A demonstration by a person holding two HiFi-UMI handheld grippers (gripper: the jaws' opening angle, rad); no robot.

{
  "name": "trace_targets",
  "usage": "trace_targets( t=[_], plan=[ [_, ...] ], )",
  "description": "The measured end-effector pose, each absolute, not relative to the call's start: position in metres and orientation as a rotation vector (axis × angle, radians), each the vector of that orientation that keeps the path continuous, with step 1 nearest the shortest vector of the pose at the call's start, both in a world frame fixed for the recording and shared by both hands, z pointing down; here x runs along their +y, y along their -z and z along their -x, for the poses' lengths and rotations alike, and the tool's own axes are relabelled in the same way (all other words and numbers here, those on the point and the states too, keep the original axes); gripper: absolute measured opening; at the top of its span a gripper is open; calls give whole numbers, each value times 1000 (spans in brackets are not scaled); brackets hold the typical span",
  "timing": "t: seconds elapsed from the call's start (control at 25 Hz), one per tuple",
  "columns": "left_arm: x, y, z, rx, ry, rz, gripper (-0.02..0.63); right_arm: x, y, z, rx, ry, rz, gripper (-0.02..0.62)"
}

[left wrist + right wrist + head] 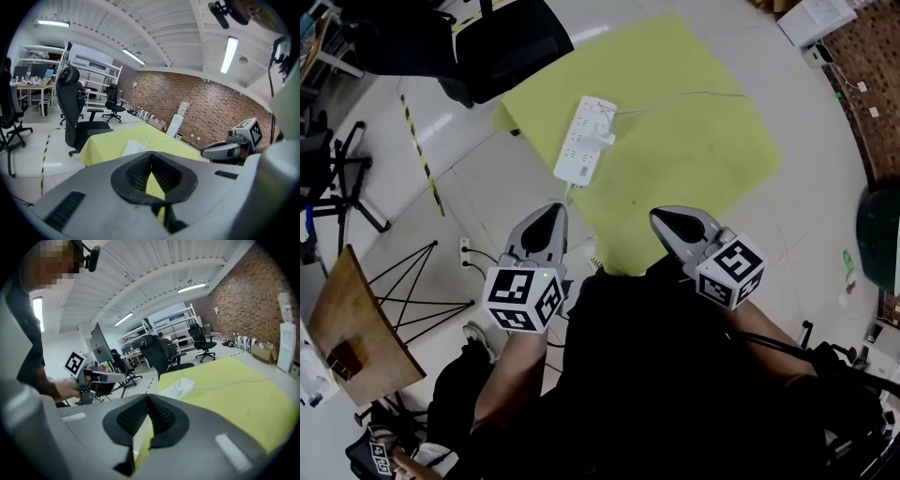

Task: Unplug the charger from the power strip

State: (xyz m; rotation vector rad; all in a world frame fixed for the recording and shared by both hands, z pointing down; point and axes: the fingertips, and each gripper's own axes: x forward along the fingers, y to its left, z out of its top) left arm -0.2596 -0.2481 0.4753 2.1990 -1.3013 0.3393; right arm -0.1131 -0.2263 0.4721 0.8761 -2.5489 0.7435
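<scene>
**Gripper state**
- Left gripper (551, 212): the jaws are closed tip to tip. Its own view shows only a narrow wedge of yellow between the pads (133, 174). Nothing is held or touched.
- Right gripper (664, 221): the jaws are likewise closed, the pads meet at the tip, and nothing is between them. It contacts nothing.
- Both grippers are held side by side, apart from each other, at the near edge of the bench (722, 169). They point toward the bench and slightly downward. Each marker cube faces the head camera.

**Task items**
- Power strip (584, 141): a white, elongated strip that lies flat on the yellow cover near the far-left part of the bench. It is angled, with its far end leaning right. It lies well ahead of both grippers, closer in line with the left one.
- Charger (607, 140): a small white block that projects at the right edge of the strip and appears seated in a socket. Finer detail is too small to make out.
- Cable (694, 94): a thin pale cable that runs from the far-right end of the strip across the cover to the right.

**Surroundings**
- A black chair (502, 37) stands beyond the far-left corner of the bench
</scene>
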Motion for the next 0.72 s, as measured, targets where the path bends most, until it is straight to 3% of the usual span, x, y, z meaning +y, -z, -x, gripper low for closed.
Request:
trace_targets(
  t=[0.72],
  plan=[
    [-283, -514, 270, -1276, -430, -2134, 5, -313, -530, 134, -2436, -605, -822, 10]
  ],
)
